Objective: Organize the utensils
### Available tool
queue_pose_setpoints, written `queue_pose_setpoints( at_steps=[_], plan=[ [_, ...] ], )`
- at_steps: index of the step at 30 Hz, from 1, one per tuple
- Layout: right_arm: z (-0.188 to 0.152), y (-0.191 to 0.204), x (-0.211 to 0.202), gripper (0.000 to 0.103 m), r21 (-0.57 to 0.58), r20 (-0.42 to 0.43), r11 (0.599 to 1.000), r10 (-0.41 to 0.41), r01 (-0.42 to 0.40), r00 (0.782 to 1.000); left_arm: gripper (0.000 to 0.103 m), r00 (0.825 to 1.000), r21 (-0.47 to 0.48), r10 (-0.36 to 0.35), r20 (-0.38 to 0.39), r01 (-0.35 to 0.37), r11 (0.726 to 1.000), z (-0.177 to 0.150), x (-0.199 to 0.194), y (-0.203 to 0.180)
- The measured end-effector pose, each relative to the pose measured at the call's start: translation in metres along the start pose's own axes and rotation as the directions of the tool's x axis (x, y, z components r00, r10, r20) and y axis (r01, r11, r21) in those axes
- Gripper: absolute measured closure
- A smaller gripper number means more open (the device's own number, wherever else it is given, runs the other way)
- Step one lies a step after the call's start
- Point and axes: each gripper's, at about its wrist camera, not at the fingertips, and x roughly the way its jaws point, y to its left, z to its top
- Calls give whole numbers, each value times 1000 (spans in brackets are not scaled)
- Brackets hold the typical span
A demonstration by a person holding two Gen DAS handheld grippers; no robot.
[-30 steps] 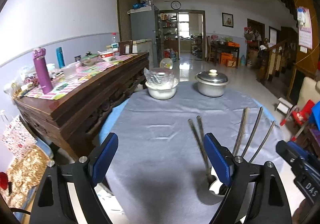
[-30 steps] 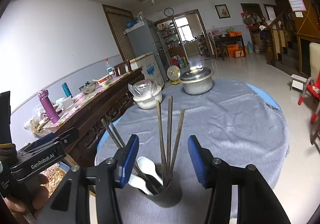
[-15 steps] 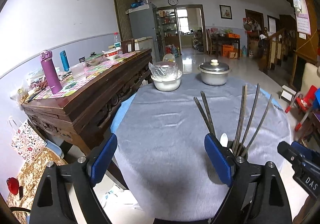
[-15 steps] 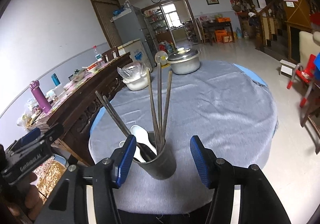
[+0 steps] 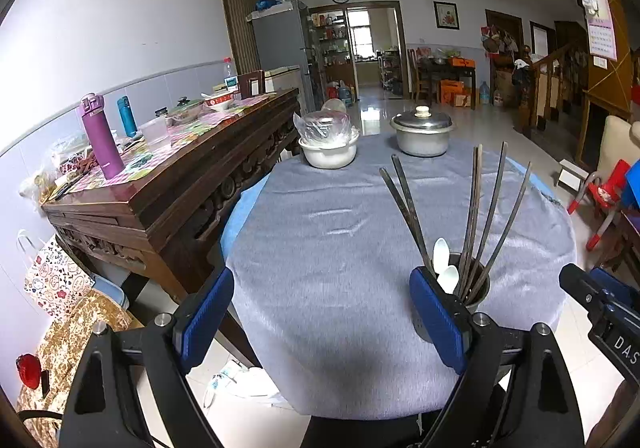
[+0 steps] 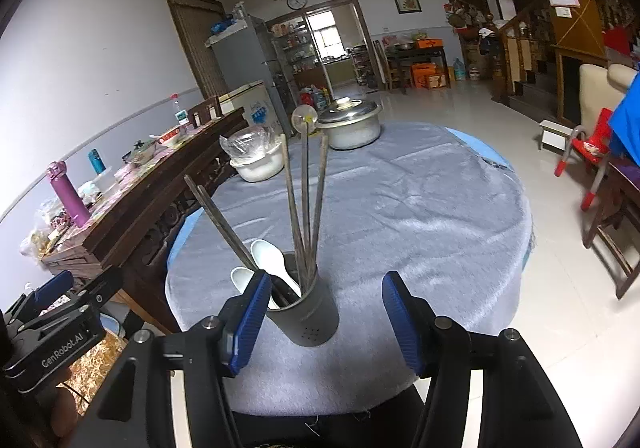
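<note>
Grey perforated metal utensil cup (image 6: 305, 312) filled with long dark chopsticks (image 6: 305, 203) and white glossy spoons (image 6: 270, 260), framed by unclamped right gripper (image 6: 322, 322), left gripper (image 5: 320, 318) spread wide over fuzzy grey-clothed counter (image 5: 320, 248)

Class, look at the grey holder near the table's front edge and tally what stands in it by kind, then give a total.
Chopsticks: 5
White spoons: 2
Total in the utensil holder: 7
</note>
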Motion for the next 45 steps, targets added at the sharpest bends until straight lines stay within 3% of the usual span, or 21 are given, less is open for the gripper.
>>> queue_pose_setpoints(
  at_steps=[45],
  plan=[
    [-13, 24, -10, 40, -36, -1, 999, -4, 4, 1000, 13, 1000, -21, -9, 16, 10, 1000, -6, -11, 14]
  ],
)
